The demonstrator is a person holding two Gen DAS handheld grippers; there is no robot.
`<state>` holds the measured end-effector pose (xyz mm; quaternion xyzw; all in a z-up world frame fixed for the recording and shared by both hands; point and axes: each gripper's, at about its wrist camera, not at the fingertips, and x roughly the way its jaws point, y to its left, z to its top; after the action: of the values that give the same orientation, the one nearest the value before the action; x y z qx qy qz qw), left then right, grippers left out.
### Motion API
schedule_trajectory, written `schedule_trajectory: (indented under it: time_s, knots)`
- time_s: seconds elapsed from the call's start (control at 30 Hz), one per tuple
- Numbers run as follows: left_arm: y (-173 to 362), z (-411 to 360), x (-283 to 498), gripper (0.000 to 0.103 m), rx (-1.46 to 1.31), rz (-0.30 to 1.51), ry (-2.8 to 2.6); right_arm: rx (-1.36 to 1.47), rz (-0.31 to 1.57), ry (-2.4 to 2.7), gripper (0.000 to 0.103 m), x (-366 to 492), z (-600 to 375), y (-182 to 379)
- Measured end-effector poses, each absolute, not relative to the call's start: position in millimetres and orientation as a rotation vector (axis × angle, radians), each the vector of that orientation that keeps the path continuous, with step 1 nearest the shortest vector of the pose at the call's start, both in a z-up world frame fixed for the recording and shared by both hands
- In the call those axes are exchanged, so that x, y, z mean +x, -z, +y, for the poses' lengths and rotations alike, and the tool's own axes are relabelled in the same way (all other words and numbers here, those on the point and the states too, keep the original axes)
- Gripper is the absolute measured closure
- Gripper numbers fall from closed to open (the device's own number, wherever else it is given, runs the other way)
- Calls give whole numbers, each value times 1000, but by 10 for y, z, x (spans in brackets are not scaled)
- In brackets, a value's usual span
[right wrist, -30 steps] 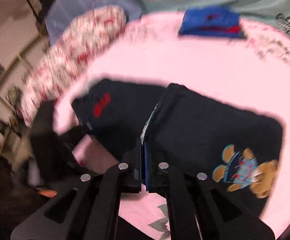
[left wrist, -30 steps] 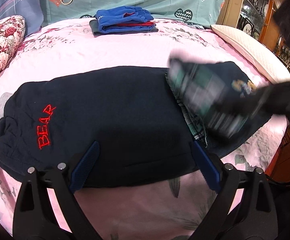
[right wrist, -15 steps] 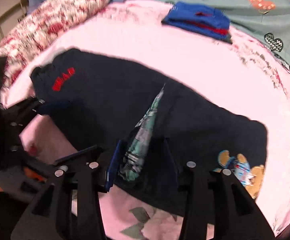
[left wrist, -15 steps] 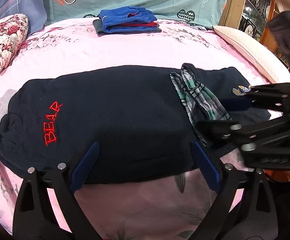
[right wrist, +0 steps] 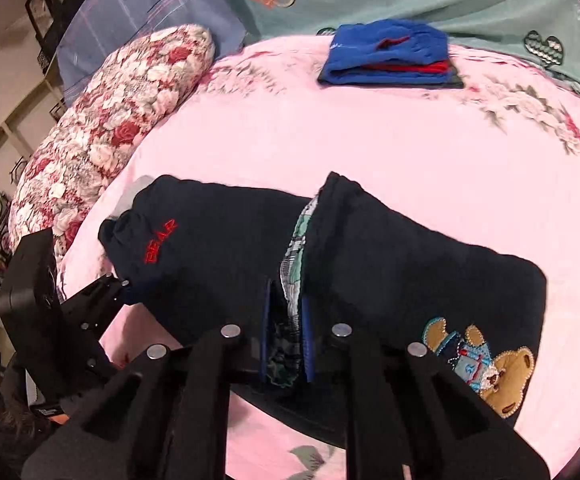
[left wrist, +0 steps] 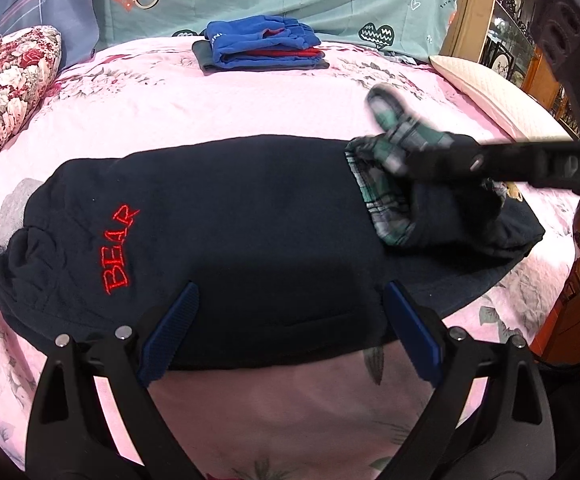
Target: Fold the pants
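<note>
The left gripper (left wrist: 290,332) hovers low with its blue-padded jaws spread wide, nothing between them. The right gripper (right wrist: 286,344) reaches in from the right, jaws pinched on the plaid lining (right wrist: 290,312) (its tip looks motion-blurred in the left view).

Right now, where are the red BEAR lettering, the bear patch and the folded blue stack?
BEAR lettering (left wrist: 118,250), left wrist view, its middle letters.
bear patch (right wrist: 485,364), right wrist view, the bear's body.
folded blue stack (left wrist: 264,45), left wrist view, top blue layer.
</note>
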<state>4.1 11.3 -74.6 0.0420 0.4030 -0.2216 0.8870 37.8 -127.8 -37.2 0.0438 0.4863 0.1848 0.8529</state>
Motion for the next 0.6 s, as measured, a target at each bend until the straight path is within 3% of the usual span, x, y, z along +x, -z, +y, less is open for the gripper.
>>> schedule_trajectory:
  time_s: [0.1, 0.17, 0.2, 0.23, 0.43, 0.6]
  knots:
    - [741, 142, 22, 8, 90, 839, 453, 32, 1094, -373, 82, 388, -1150, 649]
    - [735, 203, 3, 8, 88, 838, 445, 37, 1087, -411, 67, 373, -1113, 569]
    - [724, 238, -3, 8, 80, 837, 444, 63, 1071, -446, 53, 340, -1115, 514]
    - [700, 288, -20, 8, 69, 833, 440, 67, 1053, -456, 50, 328, -1123, 485]
    - [512, 803, -126, 8, -44, 807, 383, 191, 886, -508, 50, 132, -1405, 92]
    - [547, 1588, -112, 8, -318, 874, 315, 234, 832, -470, 50, 0, -1619, 100]
